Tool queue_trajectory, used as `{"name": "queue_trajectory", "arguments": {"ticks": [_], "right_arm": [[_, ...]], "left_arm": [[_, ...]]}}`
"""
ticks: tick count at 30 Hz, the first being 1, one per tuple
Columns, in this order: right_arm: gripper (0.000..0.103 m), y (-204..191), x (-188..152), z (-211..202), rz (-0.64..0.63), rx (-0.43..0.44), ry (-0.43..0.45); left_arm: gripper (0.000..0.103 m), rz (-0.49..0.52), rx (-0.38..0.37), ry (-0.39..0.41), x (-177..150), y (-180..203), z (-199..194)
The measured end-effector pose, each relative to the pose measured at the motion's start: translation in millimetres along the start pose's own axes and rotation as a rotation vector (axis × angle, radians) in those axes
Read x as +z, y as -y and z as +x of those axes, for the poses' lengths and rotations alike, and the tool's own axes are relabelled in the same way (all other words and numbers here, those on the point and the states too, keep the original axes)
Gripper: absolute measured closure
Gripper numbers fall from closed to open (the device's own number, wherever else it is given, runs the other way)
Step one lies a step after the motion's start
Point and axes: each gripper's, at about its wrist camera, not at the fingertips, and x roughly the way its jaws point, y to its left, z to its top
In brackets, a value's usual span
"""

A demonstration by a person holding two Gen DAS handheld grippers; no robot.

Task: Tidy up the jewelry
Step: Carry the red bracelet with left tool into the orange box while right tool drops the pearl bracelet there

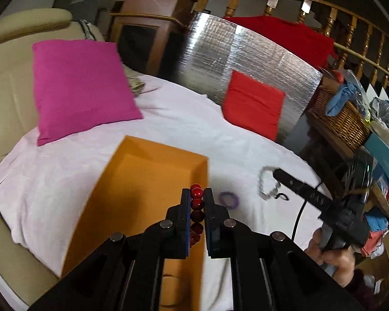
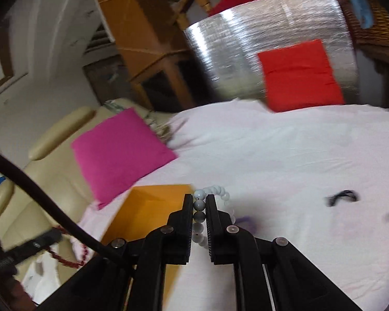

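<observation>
My left gripper (image 1: 196,194) was clenched on a red bead bracelet (image 1: 196,204), the beads pinched in a column between my pads, hanging over the open orange box (image 1: 147,181) at its right wall. My right gripper (image 2: 199,199) was clamped on a white bead bracelet (image 2: 199,207) (its loose loop curling off to the right), held just right of the orange box above the white sheet (image 2: 285,168). A purple bracelet (image 1: 229,199) lay on the sheet just right of the box, and a small black item (image 2: 342,197) sat well right of it. A pink cushion (image 1: 83,85) rested behind the box, a red cushion (image 1: 254,103) farther back against a silver foil panel (image 1: 246,51).
</observation>
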Motion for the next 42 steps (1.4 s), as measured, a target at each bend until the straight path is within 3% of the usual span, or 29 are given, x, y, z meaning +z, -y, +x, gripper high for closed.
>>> {"name": "queue_trajectory", "arguments": {"ticks": [6,12,23,31,32,33,35,39,42], "right_arm": [[0.092,-71,4,46,-0.104,0.058,-0.121],[0.093,-118,-19,112,-0.212,0.024,-0.290],[0.092,-125,-58,165,-0.218,-0.146,-0.460],[0.092,-128,-56,163,-0.175,-0.206,-0.453],[0.092,-128,-53,160,-0.165,-0.203,-0.453],[0.091,-127,-49,156,-0.158,-0.204,-0.447],[0.082,-127,-42,151,-0.148,-0.210,-0.432],[0.079,-121,-20,133,-0.127,-0.227,-0.376],[0.079,-110,-3,121,-0.107,-0.265,-0.340]], "left_arm": [[0.093,-0.064,0.000,-0.042,-25,-39,3],[0.093,-0.131,0.005,-0.087,-41,-76,13],[0.093,-0.164,0.050,-0.183,-52,-99,49],[0.091,-0.151,0.081,-0.256,-58,-98,60],[0.082,-0.142,0.089,-0.256,-57,-97,58],[0.065,-0.140,0.099,-0.257,-57,-96,57],[0.049,-0.139,0.115,-0.230,-53,-94,48],[0.035,-0.124,0.140,-0.186,-44,-88,27],[0.031,-0.105,0.172,-0.169,-40,-80,13]]}}
